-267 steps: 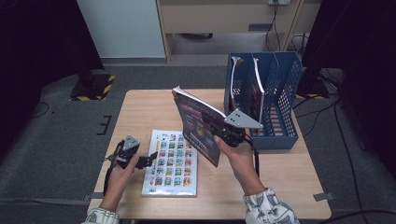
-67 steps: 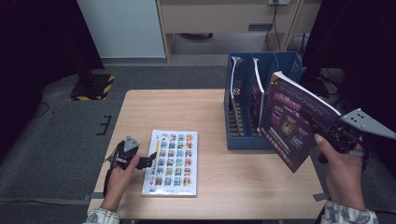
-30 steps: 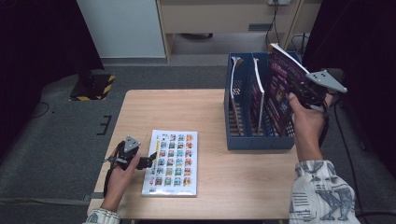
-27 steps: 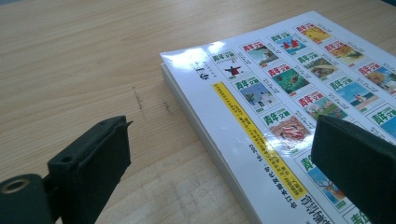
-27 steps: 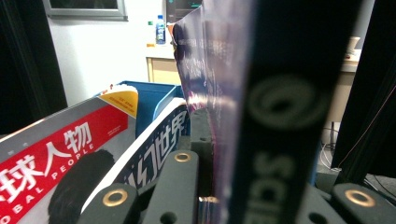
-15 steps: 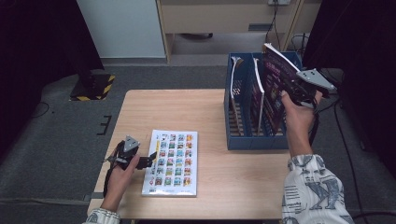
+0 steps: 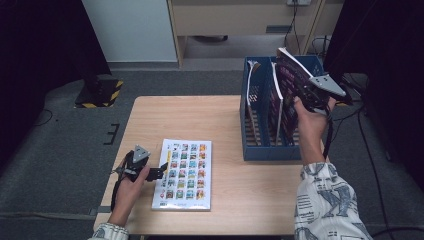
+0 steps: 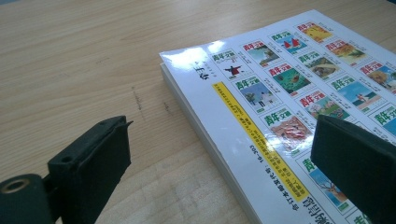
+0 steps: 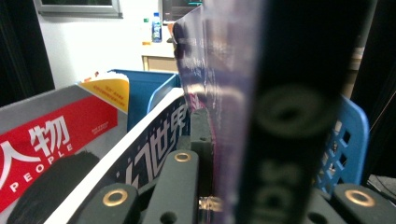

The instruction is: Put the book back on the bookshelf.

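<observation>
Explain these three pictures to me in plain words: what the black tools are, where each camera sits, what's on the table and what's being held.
A person sits at a wooden table and holds a hand tool in each hand. Each tool is a gripper with two black jaws that pinch things.

The high view looks down on the table from above the person. The other two cameras ride on the grippers and look along their jaws.

The left gripper rests at the table's near left, its jaws open at the edge of a thick booklet printed with rows of small colourful covers, lying flat. The left gripper view shows that booklet close up.

The right gripper is shut on a dark purple magazine, held upright over a blue file rack at the table's far right. Other magazines stand in the rack already.
</observation>
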Tool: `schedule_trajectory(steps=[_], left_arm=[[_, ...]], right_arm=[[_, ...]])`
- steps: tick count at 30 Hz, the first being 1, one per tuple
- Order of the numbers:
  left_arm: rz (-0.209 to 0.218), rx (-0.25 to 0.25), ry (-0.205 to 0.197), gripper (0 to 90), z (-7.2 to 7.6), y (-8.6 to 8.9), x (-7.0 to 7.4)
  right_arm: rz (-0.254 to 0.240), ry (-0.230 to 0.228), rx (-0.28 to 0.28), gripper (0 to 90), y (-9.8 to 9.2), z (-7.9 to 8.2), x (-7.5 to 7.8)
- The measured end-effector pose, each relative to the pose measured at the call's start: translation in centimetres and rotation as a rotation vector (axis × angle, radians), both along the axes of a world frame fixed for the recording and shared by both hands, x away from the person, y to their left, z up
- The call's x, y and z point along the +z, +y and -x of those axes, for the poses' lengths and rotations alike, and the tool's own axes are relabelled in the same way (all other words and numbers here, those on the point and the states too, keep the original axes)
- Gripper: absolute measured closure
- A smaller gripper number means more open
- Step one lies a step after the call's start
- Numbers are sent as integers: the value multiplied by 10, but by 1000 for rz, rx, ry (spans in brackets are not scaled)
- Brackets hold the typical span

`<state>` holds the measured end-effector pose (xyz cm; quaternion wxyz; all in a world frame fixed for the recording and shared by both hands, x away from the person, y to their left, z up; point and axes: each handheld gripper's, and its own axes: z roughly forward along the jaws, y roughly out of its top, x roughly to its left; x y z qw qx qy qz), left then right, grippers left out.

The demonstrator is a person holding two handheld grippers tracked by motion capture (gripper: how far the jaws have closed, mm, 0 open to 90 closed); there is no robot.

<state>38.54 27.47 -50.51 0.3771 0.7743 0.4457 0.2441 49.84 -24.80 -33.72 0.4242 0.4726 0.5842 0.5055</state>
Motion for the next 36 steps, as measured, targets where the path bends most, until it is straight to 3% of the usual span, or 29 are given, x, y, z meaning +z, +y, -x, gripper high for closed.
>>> schedule_trajectory(steps=[5,14,36], left_arm=[[3,1,-3,44,0,0,0],[-3,-1,2,44,0,0,-1],[-4,6,-5,44,0,0,-1]], right_arm=[[-18,0,-4,841,0,-3,-7],[-1,-3,-2,841,0,-6,-11],[-19,8,-10,841,-3,-11,-30]])
